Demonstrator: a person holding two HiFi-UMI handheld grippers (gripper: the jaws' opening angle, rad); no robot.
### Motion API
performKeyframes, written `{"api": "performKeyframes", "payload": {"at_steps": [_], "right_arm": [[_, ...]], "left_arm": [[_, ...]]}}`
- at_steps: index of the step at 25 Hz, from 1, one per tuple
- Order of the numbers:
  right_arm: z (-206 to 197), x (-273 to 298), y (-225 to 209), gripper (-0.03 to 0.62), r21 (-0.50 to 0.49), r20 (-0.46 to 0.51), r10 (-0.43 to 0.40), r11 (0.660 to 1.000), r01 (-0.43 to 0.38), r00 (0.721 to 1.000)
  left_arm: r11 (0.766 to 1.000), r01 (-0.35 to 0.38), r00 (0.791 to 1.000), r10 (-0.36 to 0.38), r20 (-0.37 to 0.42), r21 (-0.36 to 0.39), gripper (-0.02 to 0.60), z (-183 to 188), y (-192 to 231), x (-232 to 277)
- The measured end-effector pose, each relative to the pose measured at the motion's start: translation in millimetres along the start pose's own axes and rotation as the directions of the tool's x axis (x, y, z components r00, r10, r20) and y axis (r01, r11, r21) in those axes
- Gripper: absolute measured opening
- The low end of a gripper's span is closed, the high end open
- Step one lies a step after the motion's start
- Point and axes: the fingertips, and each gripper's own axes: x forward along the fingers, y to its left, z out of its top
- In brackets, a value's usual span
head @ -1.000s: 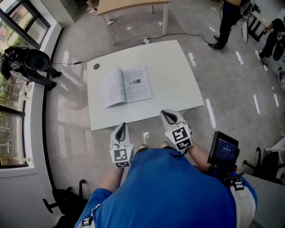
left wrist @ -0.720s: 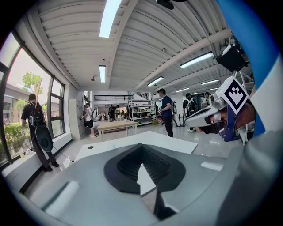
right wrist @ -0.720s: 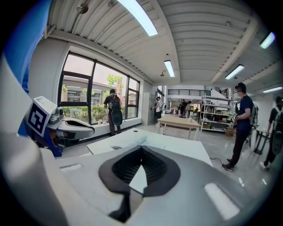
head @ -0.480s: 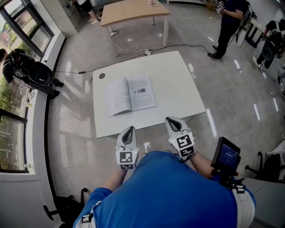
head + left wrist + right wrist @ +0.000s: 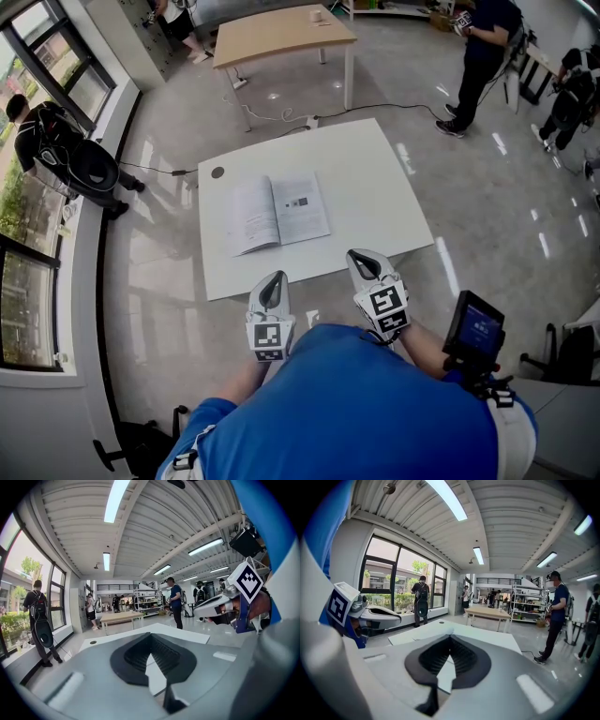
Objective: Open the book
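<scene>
- On white table [image 5: 375,178], book [image 5: 279,212] is lying open, flat.
- L gripper [image 5: 275,281] & R gripper [image 5: 364,262] are hovering near edge, both closed, empty.
- Prob. best: keeping clear, not disturbing it.

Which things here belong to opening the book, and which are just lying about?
Job:
- book, already lying open
- white table under it
- left claw and right claw, both shut and empty

Lying about:
- wooden table
- floor cable
- small screen by the right arm
- bystanders
</scene>
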Motion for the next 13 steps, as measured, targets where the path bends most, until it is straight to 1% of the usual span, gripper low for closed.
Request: {"api": "performKeyframes", "payload": {"at_steps": [5,13], "right_arm": [[-7.6,-0.1,3.1,0.003,0.008,-0.021,0.022,1.000,-0.021,1.000],[-2.7,11.0,5.9,0.003,-0.025,-0.003,0.049,0.998,-0.049,0.999]], "left_arm": [[1.000,-0.001,1.000,0.001,0.002,0.003,0.006,1.5,-0.3,-2.6],[0.999,-0.038,0.999,0.038,0.031,0.010,0.006,5.6,13.1,3.1]]}}
